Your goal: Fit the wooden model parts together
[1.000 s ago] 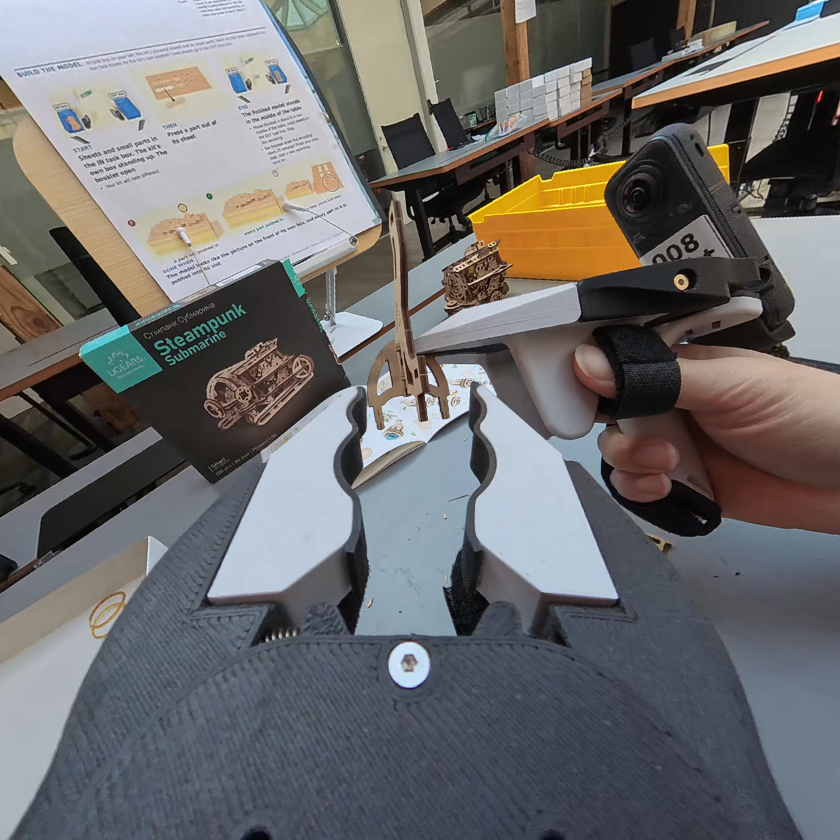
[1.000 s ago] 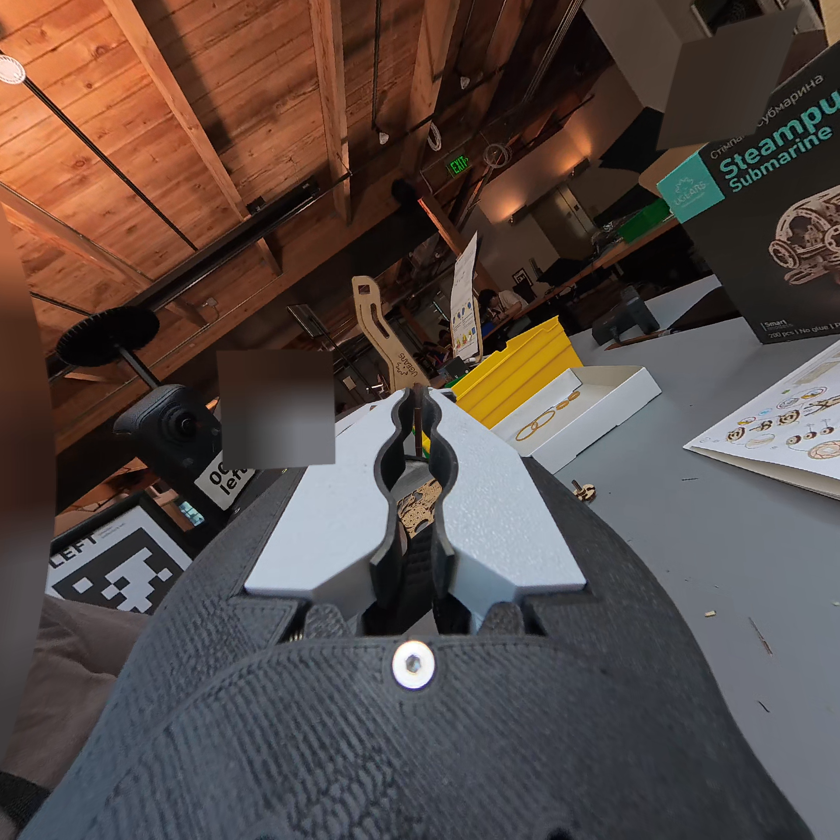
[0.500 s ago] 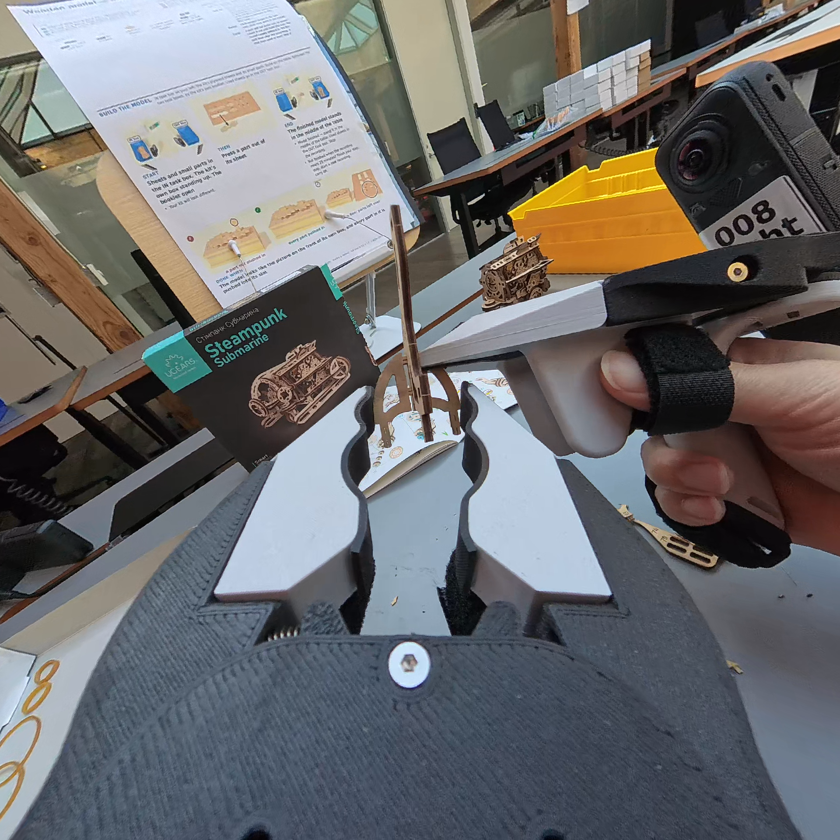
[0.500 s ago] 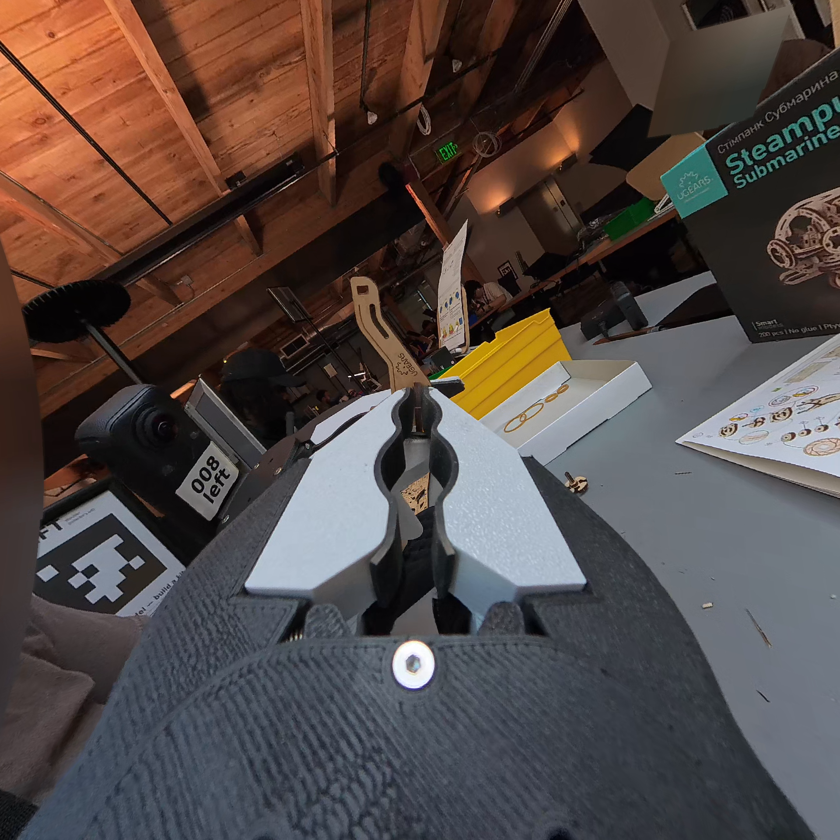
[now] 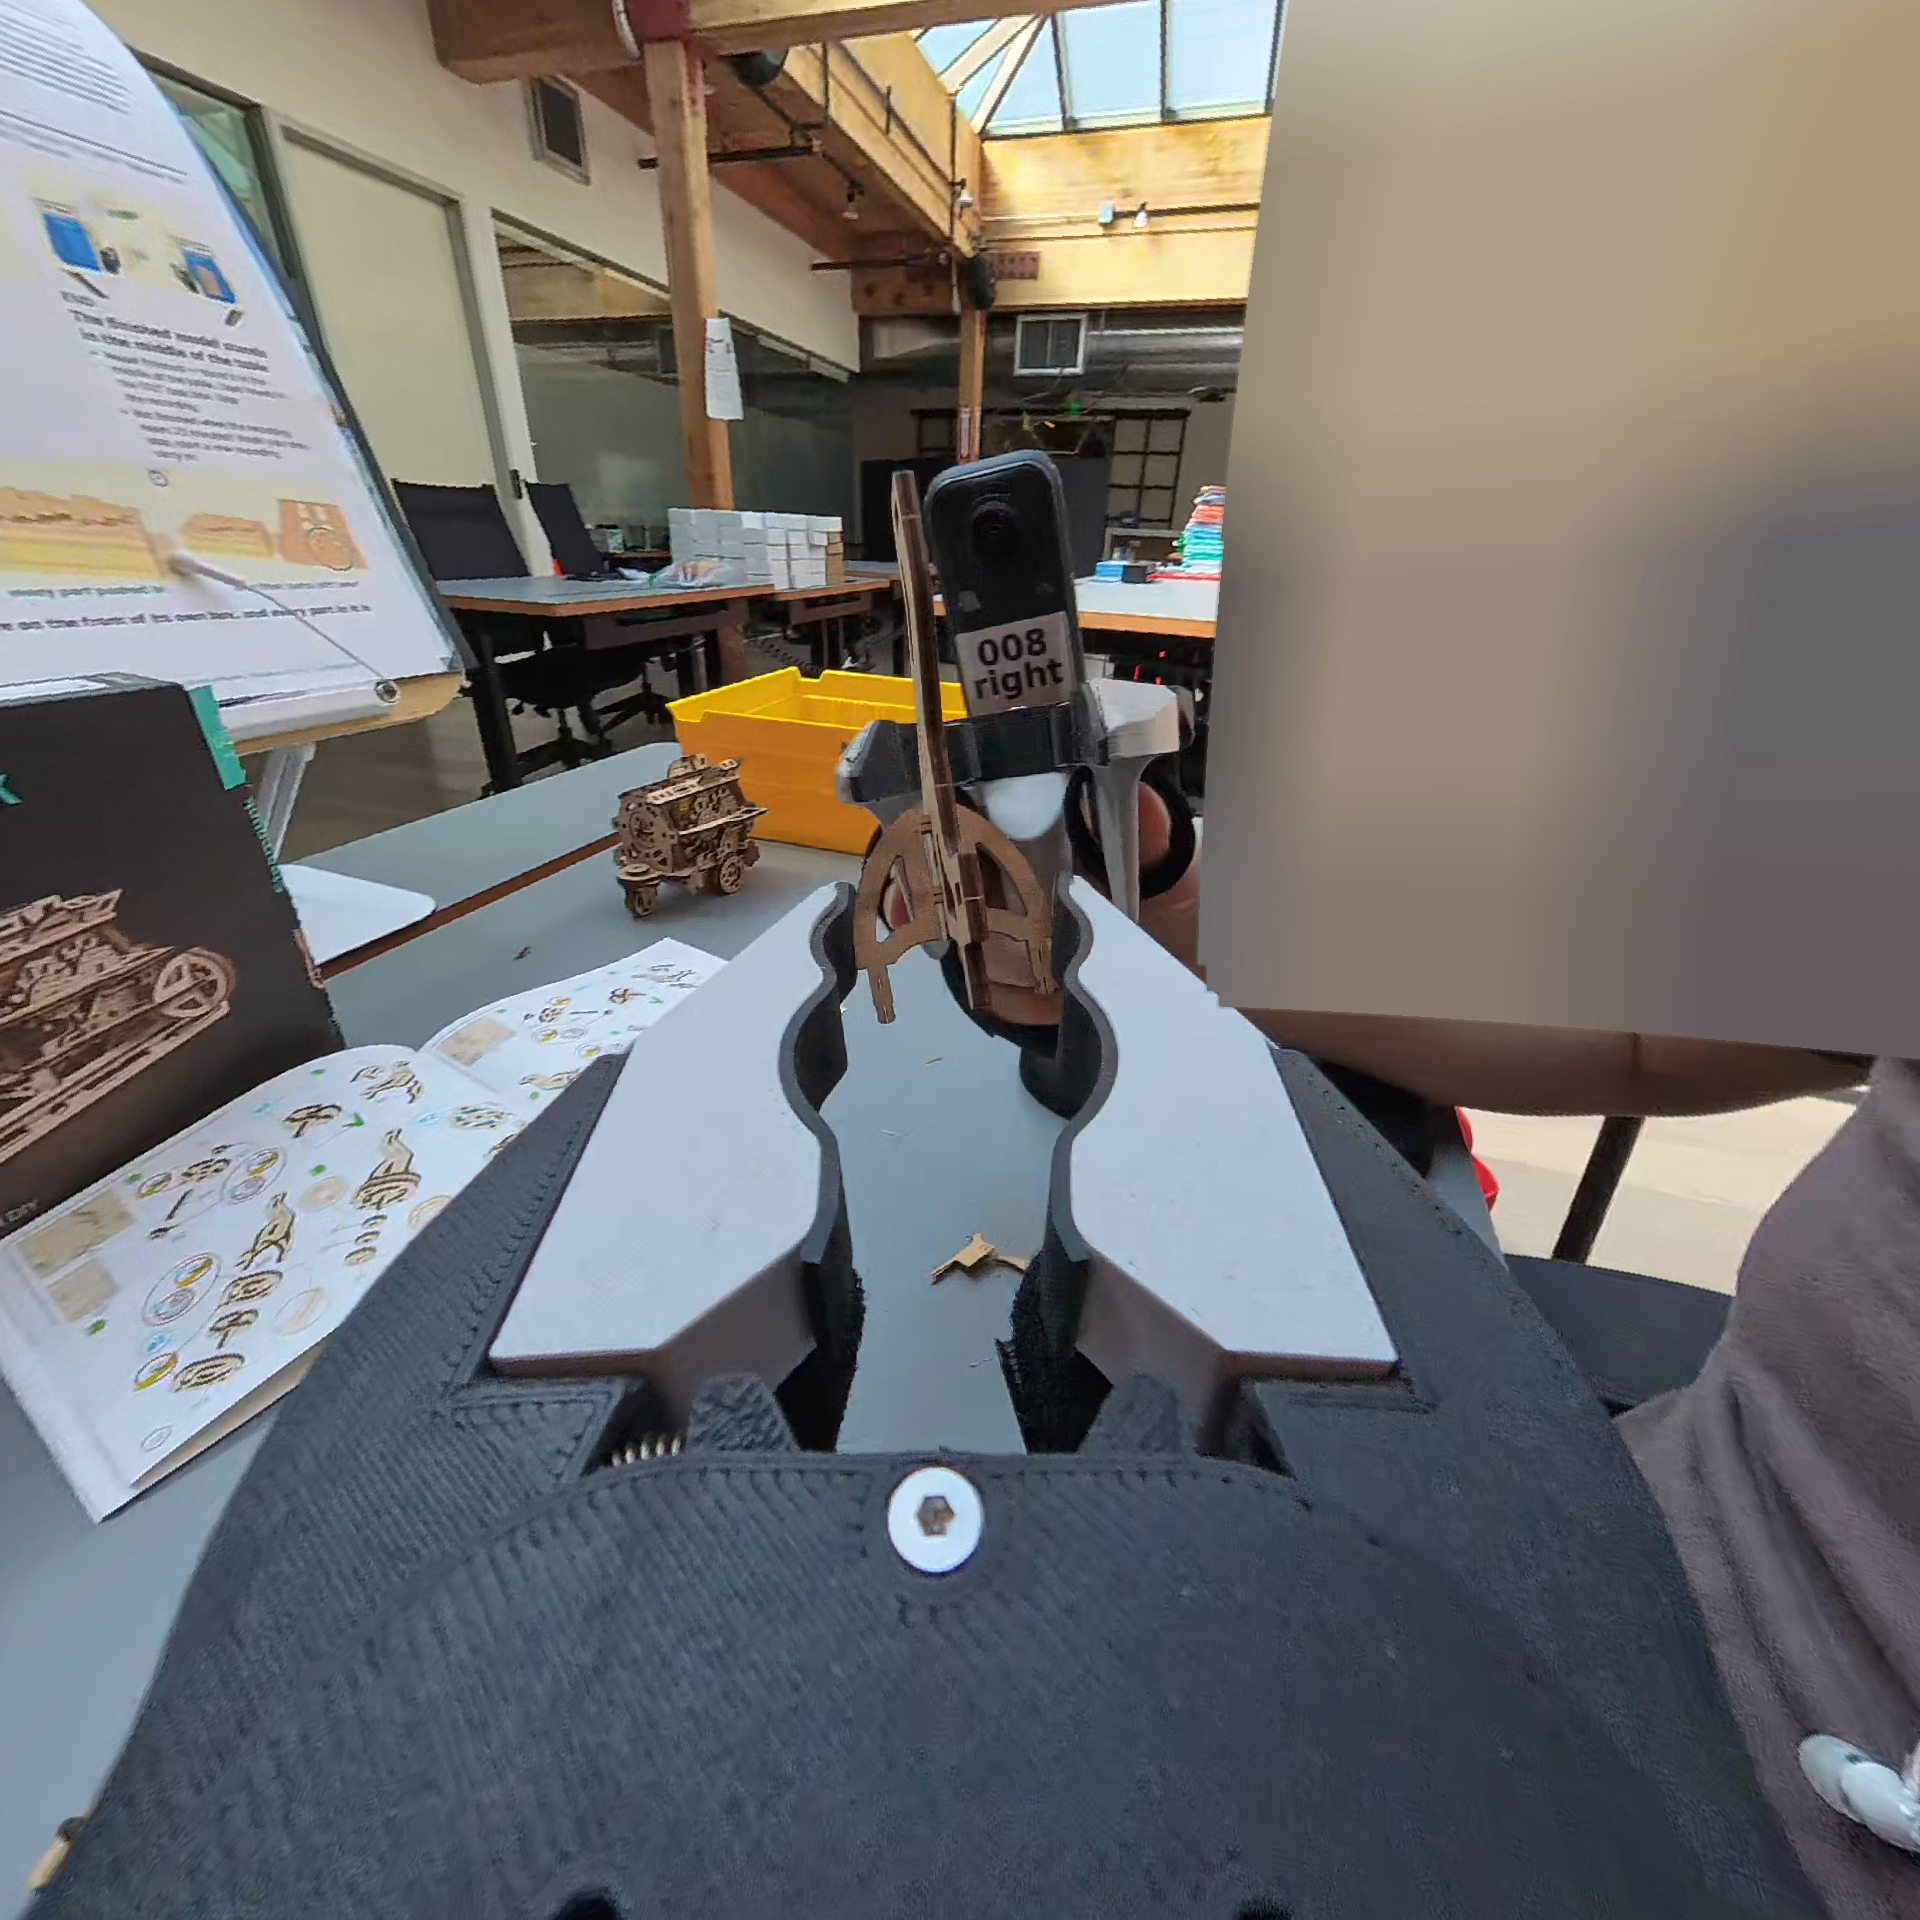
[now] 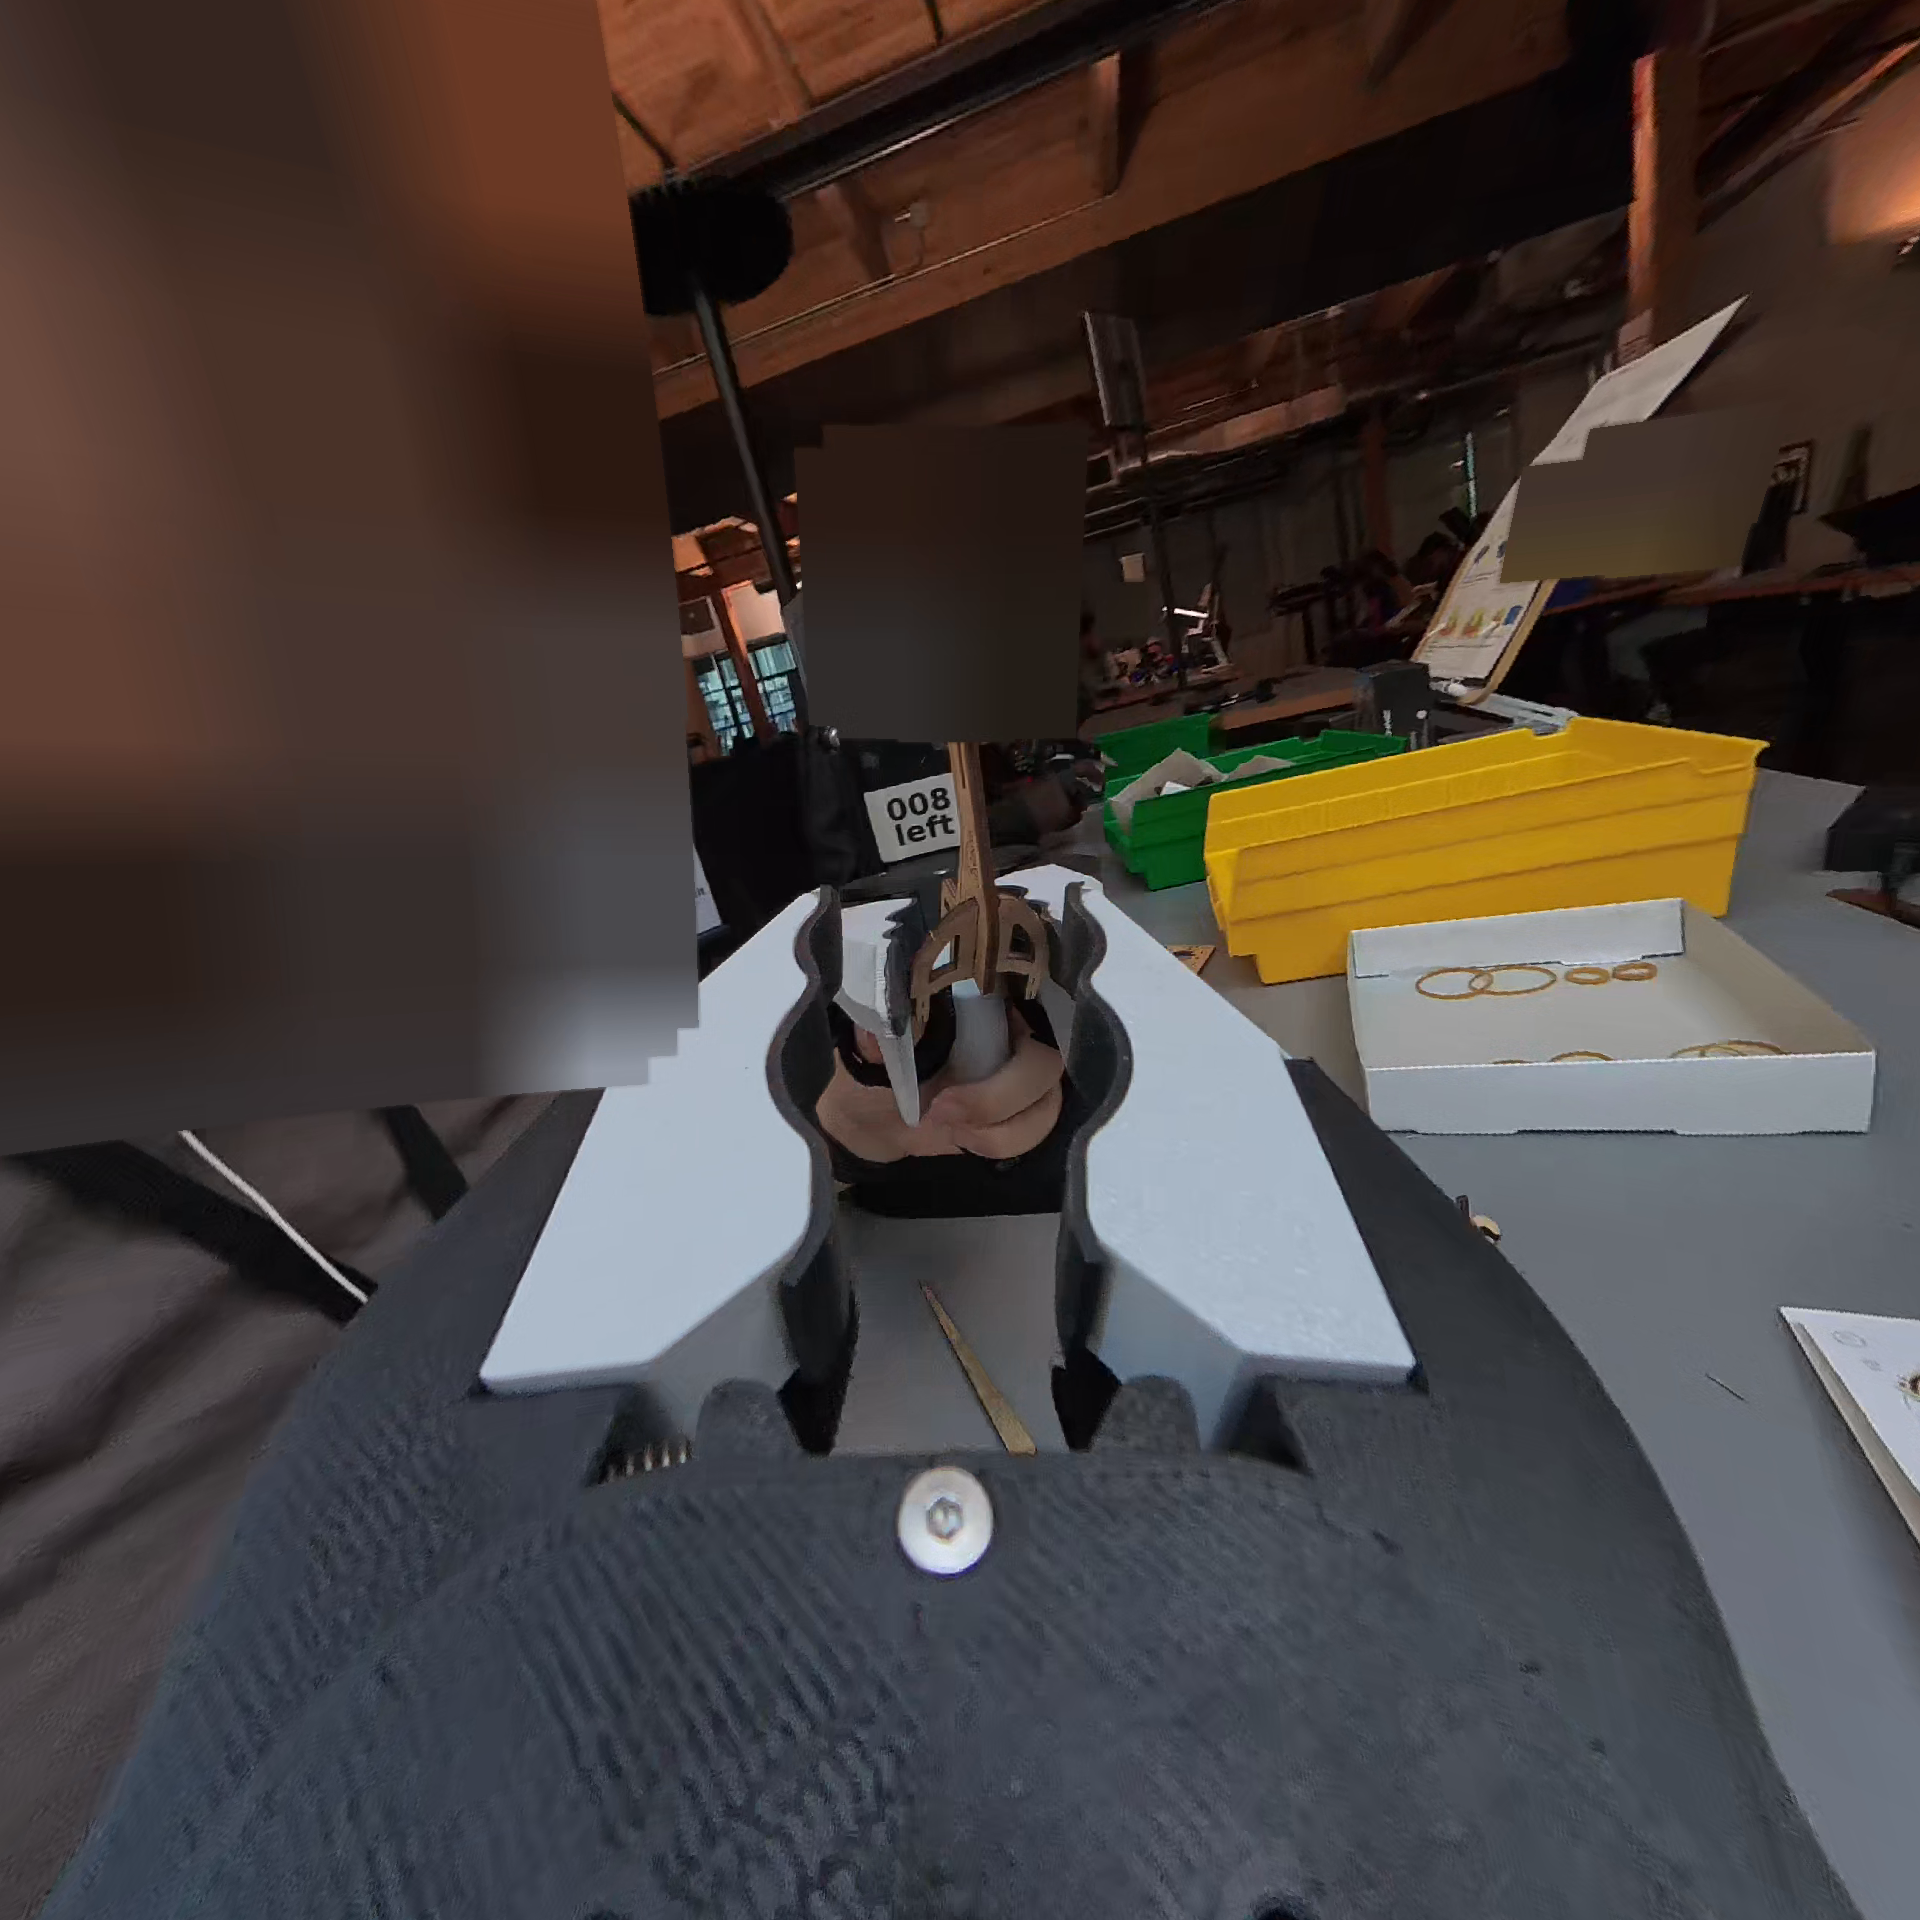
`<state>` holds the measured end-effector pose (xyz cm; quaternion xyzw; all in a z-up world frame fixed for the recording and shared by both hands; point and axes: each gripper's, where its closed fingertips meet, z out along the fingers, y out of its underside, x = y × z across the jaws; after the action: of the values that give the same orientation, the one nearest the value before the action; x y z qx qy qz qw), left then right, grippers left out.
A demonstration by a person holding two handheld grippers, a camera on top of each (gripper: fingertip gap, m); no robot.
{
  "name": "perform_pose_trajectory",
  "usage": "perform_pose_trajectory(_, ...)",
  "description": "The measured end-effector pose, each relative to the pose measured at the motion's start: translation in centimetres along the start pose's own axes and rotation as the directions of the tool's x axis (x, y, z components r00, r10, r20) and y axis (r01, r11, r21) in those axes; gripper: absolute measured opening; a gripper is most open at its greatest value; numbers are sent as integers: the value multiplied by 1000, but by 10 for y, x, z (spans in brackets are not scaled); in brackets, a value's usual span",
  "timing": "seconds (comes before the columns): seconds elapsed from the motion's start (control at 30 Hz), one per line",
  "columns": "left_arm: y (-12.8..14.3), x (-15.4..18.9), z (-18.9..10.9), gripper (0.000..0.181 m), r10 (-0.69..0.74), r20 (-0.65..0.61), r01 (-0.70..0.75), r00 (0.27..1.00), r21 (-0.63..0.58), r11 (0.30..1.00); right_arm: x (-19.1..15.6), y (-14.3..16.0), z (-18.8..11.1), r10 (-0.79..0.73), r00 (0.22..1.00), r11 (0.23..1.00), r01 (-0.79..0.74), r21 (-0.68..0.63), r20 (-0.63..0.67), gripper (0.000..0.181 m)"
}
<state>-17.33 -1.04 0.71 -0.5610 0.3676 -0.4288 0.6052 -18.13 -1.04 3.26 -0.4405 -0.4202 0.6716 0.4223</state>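
Yellow bin [image 6: 1475, 847], green bin [image 6: 1174, 800] behind; finished wooden model [image 5: 681, 847]; instruction poster [image 5: 156, 416].

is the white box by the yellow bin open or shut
Open: the white box has its top uncovered, and rubber bands show inside it.

A white printed label [image 5: 1018, 662] sits on a black camera [image 5: 995, 551]. Printed writing also covers a poster [image 5: 156, 416], a dark box [image 5: 125, 883] and an open booklet [image 5: 312, 1174].
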Motion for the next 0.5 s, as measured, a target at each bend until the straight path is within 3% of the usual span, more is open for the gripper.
perform_pose_trajectory(0.03,-2,5,0,35,-3,-38,3,999,13,1000,-3,2,0,-26,999,999,27,-28,34,40)
perform_pose_trajectory(0.13,-5,13,-1,35,4,-90,0,996,36,999,-9,7,6,-61,993,994,69,-82,96,39)
perform_pose_trajectory(0.33,-9,27,1,35,80,-117,-76,990,37,996,-22,7,13,-87,983,995,94,-34,163,23)
perform_pose_trajectory(0.5,-8,35,4,35,128,-147,-130,981,1,992,-34,8,11,-158,968,985,168,-36,194,26)
